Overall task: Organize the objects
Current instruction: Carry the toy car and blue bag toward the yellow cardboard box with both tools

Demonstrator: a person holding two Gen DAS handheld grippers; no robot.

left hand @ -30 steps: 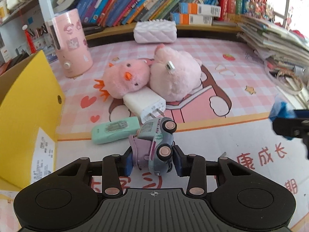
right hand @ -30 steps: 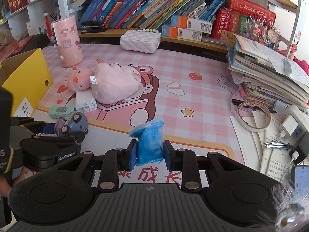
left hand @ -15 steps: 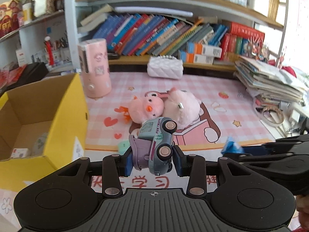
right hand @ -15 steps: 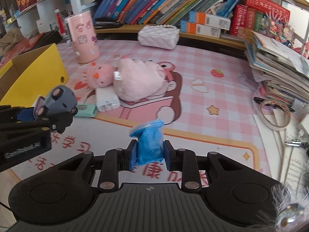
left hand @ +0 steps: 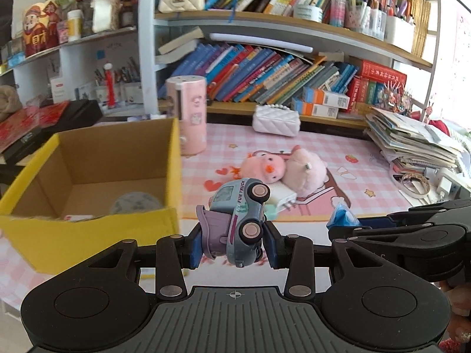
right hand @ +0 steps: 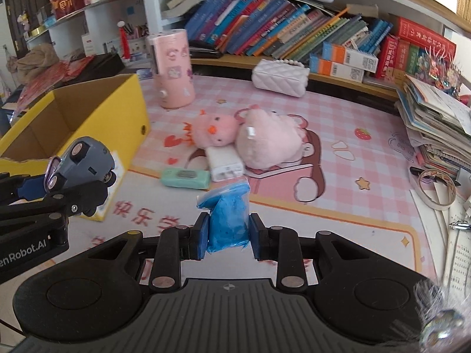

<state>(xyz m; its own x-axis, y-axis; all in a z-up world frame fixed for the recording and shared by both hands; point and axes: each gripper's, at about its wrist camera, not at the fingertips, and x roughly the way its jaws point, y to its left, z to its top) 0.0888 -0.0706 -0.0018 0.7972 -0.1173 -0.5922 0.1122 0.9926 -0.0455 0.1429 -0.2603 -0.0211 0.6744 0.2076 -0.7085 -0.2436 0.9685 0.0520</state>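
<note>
My left gripper [left hand: 235, 245] pinches a toy car [left hand: 240, 220] between its blue pads, the car tipped on its side with two wheels facing the camera, held up off the mat [left hand: 347, 153]. Just to its left stands the yellow box [left hand: 88, 226], open at the top, with a round pale thing and a small white item on its floor; the car is beside the box's near corner, not over the opening. My right gripper [right hand: 228, 235] is clamped on a blue bag [right hand: 228, 217] that stands up between the pads, also clear of the mat. Beyond it lie a mint-green case [right hand: 185, 178], a white charger [right hand: 225, 164] and two pink plush toys [right hand: 247, 136], the charger touching the plush. A pink cylinder [right hand: 173, 70] and a white quilted purse [right hand: 279, 78] stand farther back, near the bookshelf [right hand: 294, 29].
</note>
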